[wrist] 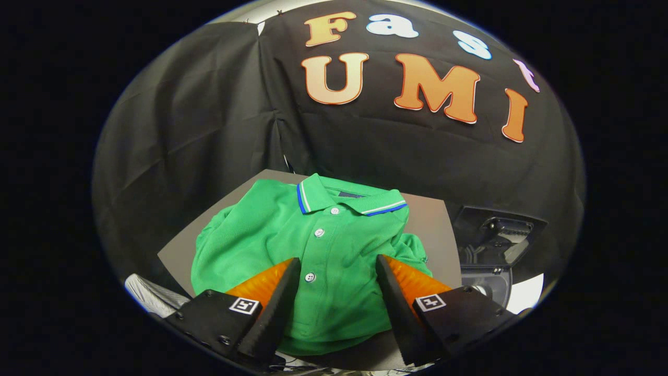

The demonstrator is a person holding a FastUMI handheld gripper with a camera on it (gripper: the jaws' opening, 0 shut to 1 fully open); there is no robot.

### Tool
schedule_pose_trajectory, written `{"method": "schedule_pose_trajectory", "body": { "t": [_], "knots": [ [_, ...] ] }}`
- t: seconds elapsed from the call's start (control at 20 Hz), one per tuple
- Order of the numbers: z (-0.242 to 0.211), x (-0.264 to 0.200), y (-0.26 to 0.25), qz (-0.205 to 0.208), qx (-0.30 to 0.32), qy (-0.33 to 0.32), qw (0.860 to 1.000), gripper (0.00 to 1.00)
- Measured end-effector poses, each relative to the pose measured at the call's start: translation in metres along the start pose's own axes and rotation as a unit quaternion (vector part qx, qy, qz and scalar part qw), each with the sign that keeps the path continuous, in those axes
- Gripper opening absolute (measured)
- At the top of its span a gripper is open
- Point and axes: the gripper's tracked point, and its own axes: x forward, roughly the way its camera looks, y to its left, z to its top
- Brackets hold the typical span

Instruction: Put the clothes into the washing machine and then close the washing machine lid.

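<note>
Claw (338, 263) stands spread wide, released, gripping nothing, with its two fingers straddling the lower button placket of the green polo shirt (318, 256). We note the shirt lies loosely folded on the grey tabletop (436, 230), collar toward the booth wall, front and buttons up, cloth bunched at both sides. We cannot tell whether the fingertips touch the fabric or hover just above it. We judge the wide spread is deliberate: a bunched fold of the chest cloth would fit between the fingers once they clench, giving a firmer hold than a single layer. To the right of the tabletop, beyond the right finger, we see a dark machine with a raised lid (498, 230) and a round opening (490, 292), probably the washing machine, open to receive the shirt. Loading not yet begun.
</note>
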Motion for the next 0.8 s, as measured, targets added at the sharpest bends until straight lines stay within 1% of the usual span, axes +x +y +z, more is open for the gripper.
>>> {"method": "schedule_pose_trajectory", "body": {
  "t": [0.05, 0.1, 0.2, 0.25, 0.35, 0.5, 0.55, 0.65, 0.75, 0.8],
  "knots": [
    [-0.001, 0.000, -0.001, 0.002, 0.001, -0.004, 1.000, 0.84],
    [-0.001, 0.001, -0.001, 0.005, -0.002, -0.005, 1.000, 0.83],
    [-0.003, -0.001, -0.001, 0.013, -0.003, -0.007, 1.000, 0.69],
    [-0.004, -0.001, -0.001, 0.018, -0.006, -0.005, 1.000, 0.65],
    [-0.006, -0.004, -0.003, 0.027, 0.004, -0.006, 1.000, 0.43],
    [-0.001, -0.012, -0.006, 0.043, 0.016, -0.012, 0.999, 0.43],
    [-0.003, -0.012, -0.005, 0.052, 0.015, -0.010, 0.998, 0.33],
    [-0.005, -0.016, -0.009, 0.061, 0.022, -0.005, 0.998, 0.33],
    [-0.009, -0.026, -0.012, 0.064, 0.038, -0.004, 0.997, 0.26],
    [-0.009, -0.028, -0.013, 0.065, 0.044, -0.004, 0.997, 0.26]
  ]
}}
